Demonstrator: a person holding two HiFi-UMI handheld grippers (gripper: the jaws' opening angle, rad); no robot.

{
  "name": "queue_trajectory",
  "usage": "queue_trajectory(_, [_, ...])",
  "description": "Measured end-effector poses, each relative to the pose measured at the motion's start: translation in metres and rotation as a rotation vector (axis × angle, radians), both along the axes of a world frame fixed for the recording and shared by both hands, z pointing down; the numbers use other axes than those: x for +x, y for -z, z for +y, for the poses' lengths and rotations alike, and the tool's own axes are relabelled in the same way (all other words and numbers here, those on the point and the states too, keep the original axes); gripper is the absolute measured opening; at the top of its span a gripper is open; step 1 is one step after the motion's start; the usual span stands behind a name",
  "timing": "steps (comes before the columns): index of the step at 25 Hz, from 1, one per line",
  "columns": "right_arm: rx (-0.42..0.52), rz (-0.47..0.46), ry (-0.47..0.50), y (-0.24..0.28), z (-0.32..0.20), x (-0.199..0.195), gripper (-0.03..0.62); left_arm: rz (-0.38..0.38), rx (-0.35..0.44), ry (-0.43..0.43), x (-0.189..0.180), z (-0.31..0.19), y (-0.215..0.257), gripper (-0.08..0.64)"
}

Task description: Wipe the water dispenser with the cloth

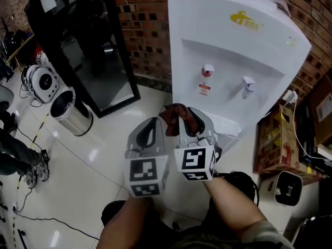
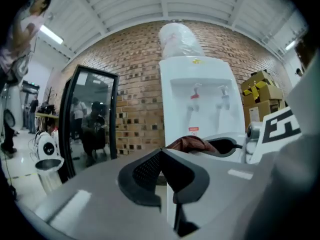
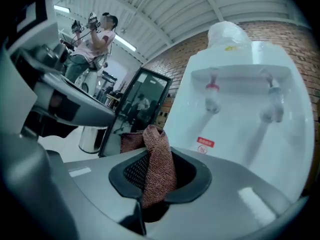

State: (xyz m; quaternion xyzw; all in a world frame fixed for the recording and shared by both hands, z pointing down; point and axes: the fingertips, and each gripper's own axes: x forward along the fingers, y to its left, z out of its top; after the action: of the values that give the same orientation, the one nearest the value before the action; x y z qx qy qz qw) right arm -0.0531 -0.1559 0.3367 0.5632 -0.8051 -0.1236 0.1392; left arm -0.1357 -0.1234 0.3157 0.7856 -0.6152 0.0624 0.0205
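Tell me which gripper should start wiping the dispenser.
Likely the right. The right gripper is shut on the cloth, and the water dispenser stands straight ahead of it. The left gripper is shut with nothing between its jaws.

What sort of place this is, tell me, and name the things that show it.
Probably a workshop or storage corner of an industrial building, not a home: a bare brick wall, cardboard boxes beside the water dispenser, and cables trailing over the tiled floor.
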Motion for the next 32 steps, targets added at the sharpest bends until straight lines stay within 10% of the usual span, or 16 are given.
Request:
queue_trajectory(8, [-0.103,0.021,-0.066,-0.036,-0.045,-0.010,0.087,0.013,-0.040,0.053,-0.023,-0.022,-0.012,0.000])
queue_trajectory(32, [-0.174,0.018,-0.321,-0.022,-0.031,0.099,0.083,-0.052,-0.026,-0.132,0.072,-0.013,-0.017,0.000])
